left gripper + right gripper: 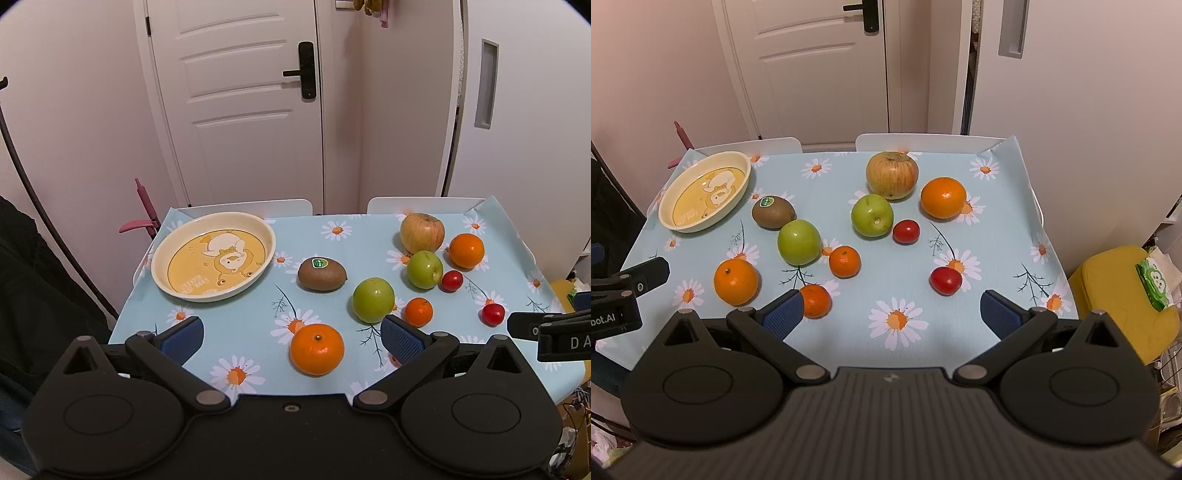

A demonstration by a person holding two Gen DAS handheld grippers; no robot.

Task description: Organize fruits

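A: What is on the table?

B: A pale blue daisy-print tablecloth (905, 258) carries loose fruit and, at its far left corner, an empty round cream plate with a yellow cartoon duck (159, 258). Nothing sits in the plate yet.

A: Where are the grippers?

B: Both hover low over the near edge. The left gripper (291, 334) has its blue-padded fingers spread wide, holding nothing; a large round orange (317, 349) lies on the cloth between them. The right gripper (892, 314) is likewise spread and empty, over bare cloth, with a small mandarin (816, 301) just beside its left finger.

A: And the other fruit?

B: A brown fuzzy kiwi with a green sticker (322, 274) lies nearest the plate. Two green apples (799, 242) (872, 215), another small mandarin (844, 261), a large red-yellow apple (892, 175), a second orange (943, 197) and two red cherry tomatoes (906, 231) (945, 280) are spread to the right.

A: How might they handle?

B: The orange between the left fingers looks firm and fairly heavy, likely to roll; gripping across its widest middle seems safest. Its stem end points upward. The kiwi is the only elongated piece, its long axis running left to right, so closing across its short width should suit. The tomatoes look smooth and easily crushed.
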